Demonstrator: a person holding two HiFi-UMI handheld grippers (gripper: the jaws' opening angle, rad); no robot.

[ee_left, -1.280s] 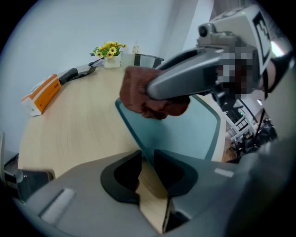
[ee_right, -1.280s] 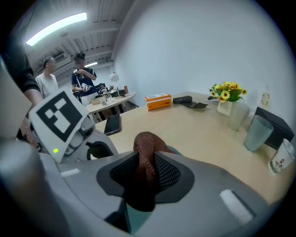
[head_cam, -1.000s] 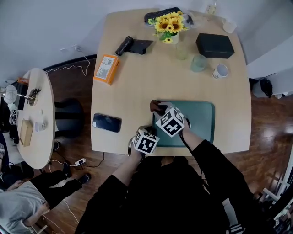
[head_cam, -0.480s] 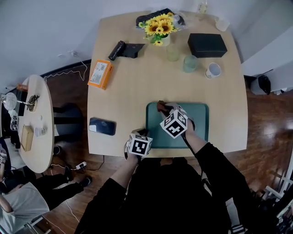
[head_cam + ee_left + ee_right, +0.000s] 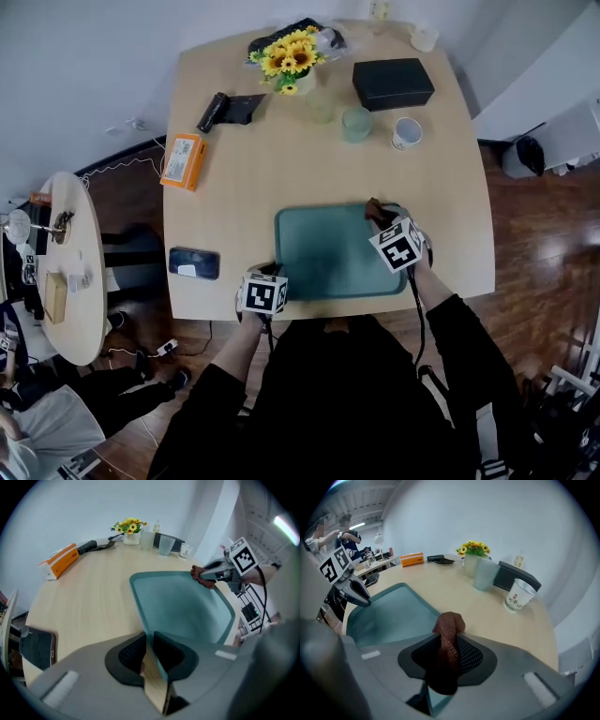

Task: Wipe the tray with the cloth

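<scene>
A teal tray [image 5: 328, 255] lies near the table's front edge. My right gripper [image 5: 381, 219] is at the tray's far right corner, shut on a bunched brown cloth [image 5: 374, 208]. In the right gripper view the cloth [image 5: 449, 634] fills the jaws of the right gripper [image 5: 447, 637], above the tray [image 5: 389, 616]. My left gripper [image 5: 277, 281] is at the tray's near left corner. Its jaws have just been closing. In the left gripper view the left gripper [image 5: 150, 641] is shut on the tray's [image 5: 183, 606] left rim, with the table edge showing beside it.
A dark phone [image 5: 194, 263] lies left of the tray. At the back of the table are an orange box [image 5: 182, 161], a sunflower vase [image 5: 289, 58], a glass [image 5: 355, 123], a white mug [image 5: 405, 132] and a black box [image 5: 393, 83]. A round side table [image 5: 66, 272] stands at left.
My right gripper has swept the cloth from the tray's far left corner across to its far right corner. The left gripper has stayed at the near left corner.
</scene>
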